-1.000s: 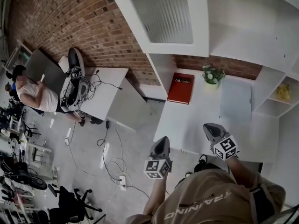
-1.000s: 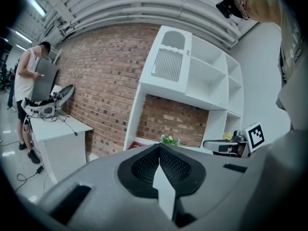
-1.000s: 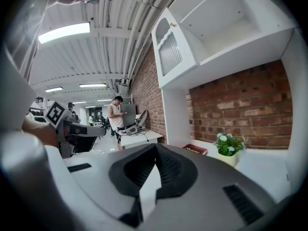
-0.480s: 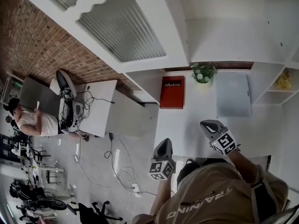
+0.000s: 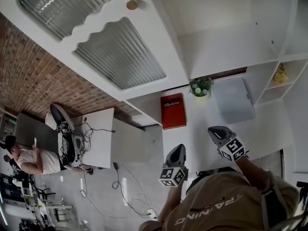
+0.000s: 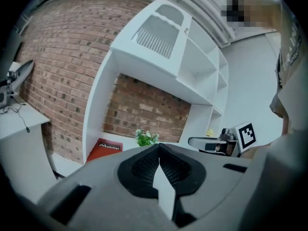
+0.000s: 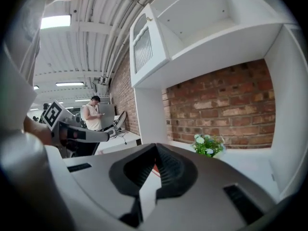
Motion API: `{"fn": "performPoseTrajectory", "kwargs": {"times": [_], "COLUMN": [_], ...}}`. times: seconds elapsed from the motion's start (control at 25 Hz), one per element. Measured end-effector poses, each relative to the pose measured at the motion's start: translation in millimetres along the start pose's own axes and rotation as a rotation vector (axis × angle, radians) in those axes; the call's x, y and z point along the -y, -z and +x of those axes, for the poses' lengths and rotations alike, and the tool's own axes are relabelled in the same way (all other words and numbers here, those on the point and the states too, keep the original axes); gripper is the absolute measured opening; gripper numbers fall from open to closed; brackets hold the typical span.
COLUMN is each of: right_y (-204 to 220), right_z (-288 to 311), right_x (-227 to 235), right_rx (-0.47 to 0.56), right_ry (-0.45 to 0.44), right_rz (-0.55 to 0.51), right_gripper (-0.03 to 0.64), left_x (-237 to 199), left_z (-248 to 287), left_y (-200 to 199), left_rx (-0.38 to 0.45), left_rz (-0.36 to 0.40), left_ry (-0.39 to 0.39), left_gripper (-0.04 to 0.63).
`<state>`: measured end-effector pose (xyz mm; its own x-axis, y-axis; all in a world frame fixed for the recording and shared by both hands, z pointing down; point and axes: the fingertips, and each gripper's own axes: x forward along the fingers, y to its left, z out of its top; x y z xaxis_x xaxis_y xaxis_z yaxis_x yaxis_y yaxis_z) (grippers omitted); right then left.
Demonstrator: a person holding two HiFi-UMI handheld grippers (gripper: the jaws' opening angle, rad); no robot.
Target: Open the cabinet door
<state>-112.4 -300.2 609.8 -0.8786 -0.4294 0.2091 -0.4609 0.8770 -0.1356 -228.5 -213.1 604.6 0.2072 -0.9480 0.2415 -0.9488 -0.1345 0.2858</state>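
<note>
The white upper cabinet has a door [image 5: 118,52] with two ribbed glass panes and a small brass knob [image 5: 132,4]. The door seems to lie flush with the cabinet front; it also shows in the left gripper view as the door [image 6: 159,35] and in the right gripper view as the door [image 7: 143,47]. My left gripper [image 5: 178,148] hangs over the front edge of the white counter, far below the knob, jaws shut and empty [image 6: 159,146]. My right gripper [image 5: 214,130] is beside it over the counter, jaws also together with nothing held [image 7: 155,146].
On the counter [image 5: 202,129] lie a red book [image 5: 173,110], a small potted plant [image 5: 200,86] and a grey flat pad [image 5: 233,100]. A yellow object [image 5: 280,74] sits in the right side shelves. Left of the cabinet stand a cluttered desk [image 5: 91,138] and a seated person [image 5: 31,160].
The head view has swung upward, bringing both glass panes and the knob into sight. The left gripper has shifted right toward the counter; the right gripper has moved only a little.
</note>
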Motion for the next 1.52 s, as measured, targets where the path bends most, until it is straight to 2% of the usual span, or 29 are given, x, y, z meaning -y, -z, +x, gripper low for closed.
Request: {"fn": "performPoseTrajectory", "kwargs": {"times": [0.2,0.36,0.64,0.72,0.8,0.96,1.16,1.32,1.52], "right_y": [4.0,6.6,20.7,24.6,12.0,-14.6,-32.6,-46.4,-57.8], "right_z": [-10.0,-28.8,-51.9,-50.4,-45.1,-39.3,-40.1,-43.5,-55.0], "right_x": [-14.0,-13.8,-5.3,-4.7,-7.2,-12.2,-8.9,-18.5,-16.9], "right_rx": [-0.066,-0.065,-0.095,-0.096,-0.051,0.015,0.043,0.066,0.095], "right_ry": [0.035,0.072,0.080,0.094,0.097,0.087,0.146,0.142,0.147], "right_rz": [-0.153,-0.101,-0.062,-0.037,-0.026,-0.078,-0.103,-0.119,-0.119], "right_gripper": [0.012,0.012,0.012,0.012,0.012,0.012,0.012,0.012,0.012], "left_x": [6.4,19.1,32.5,31.1,28.1,20.8,17.8,17.5,25.6], "left_z": [16.9,26.4,38.6,39.2,37.2,28.4,16.8,6.7,6.2], "left_y": [-3.2,3.1,14.9,15.3,5.2,-2.4,-5.8,-19.4,-33.6], "left_rx": [-0.025,-0.052,-0.054,-0.069,-0.064,-0.036,-0.021,0.013,0.032], "left_rz": [0.041,0.061,0.057,0.078,0.104,0.104,0.152,0.148,0.180], "left_ry": [0.096,0.168,0.211,0.209,0.199,0.138,0.088,0.098,0.152], "left_gripper": [0.009,0.009,0.009,0.009,0.009,0.009,0.009,0.009,0.009]}}
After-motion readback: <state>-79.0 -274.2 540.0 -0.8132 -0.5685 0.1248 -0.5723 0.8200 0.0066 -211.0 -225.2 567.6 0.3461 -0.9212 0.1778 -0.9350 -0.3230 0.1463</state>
